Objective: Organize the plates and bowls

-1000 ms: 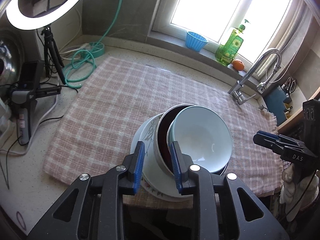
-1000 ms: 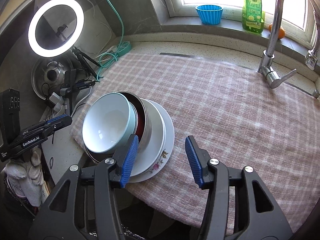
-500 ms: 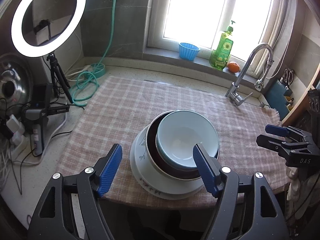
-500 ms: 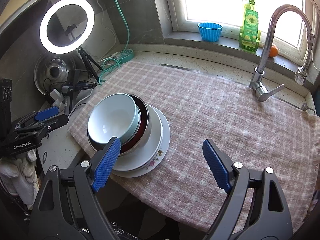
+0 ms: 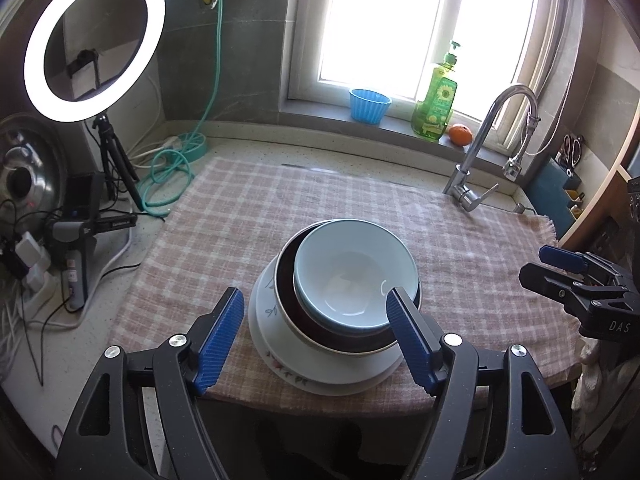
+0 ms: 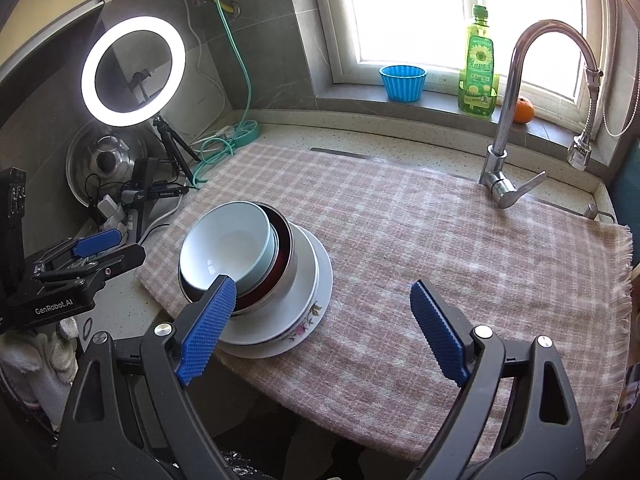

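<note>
**Stack of dishes sits free on the checked cloth**

A pale blue bowl (image 5: 352, 276) nests in a dark red bowl (image 5: 288, 292), both on white floral plates (image 5: 264, 312) at the near edge of the pink checked cloth (image 6: 440, 240) covering the worktop (image 5: 80, 344). The left tongs (image 5: 316, 336) hang released above the stack, grasping nothing. The right tongs (image 6: 320, 328) are spreading wider, only cloth and plate rim showing between them, well apart from the tap (image 6: 508, 120).

Glossy bowl (image 5: 354, 276), woven cloth (image 5: 240, 216)
</note>
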Action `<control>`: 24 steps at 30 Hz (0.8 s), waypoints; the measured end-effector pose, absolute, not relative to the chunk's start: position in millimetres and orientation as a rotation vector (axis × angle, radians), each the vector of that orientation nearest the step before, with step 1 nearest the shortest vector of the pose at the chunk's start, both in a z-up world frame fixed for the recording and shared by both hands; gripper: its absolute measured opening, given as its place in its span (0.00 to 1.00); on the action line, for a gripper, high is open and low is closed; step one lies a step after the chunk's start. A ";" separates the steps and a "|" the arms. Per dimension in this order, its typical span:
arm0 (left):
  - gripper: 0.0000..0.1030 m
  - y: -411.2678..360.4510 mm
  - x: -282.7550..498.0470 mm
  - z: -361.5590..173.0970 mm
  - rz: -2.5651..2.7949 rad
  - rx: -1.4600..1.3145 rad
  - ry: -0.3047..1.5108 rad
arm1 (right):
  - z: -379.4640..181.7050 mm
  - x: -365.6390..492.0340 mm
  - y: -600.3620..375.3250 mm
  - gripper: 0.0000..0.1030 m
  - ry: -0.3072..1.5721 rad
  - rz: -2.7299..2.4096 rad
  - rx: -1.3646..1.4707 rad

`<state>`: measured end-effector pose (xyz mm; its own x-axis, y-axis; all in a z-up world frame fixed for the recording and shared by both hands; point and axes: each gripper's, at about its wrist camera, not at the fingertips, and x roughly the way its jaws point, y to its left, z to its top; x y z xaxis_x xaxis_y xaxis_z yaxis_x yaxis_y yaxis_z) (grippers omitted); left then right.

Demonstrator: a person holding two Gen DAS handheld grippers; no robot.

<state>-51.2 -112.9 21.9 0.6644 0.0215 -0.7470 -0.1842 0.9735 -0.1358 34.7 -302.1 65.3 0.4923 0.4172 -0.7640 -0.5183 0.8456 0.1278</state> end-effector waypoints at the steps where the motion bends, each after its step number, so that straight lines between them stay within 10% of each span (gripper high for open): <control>1: 0.72 -112.8 -51.2 22.0 0.119 -0.207 0.838 | 65.4 34.9 -302.2 0.89 0.892 0.571 -0.123; 24: 0.72 -108.9 -52.9 24.5 0.157 -0.185 0.838 | 61.2 36.3 -298.8 0.89 0.903 0.568 -0.107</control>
<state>-52.9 -108.9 24.5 0.6591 0.0653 -0.7492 -0.2104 0.9724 -0.1004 36.3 -298.8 61.2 0.4833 0.4217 -0.7672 -0.5093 0.8482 0.1454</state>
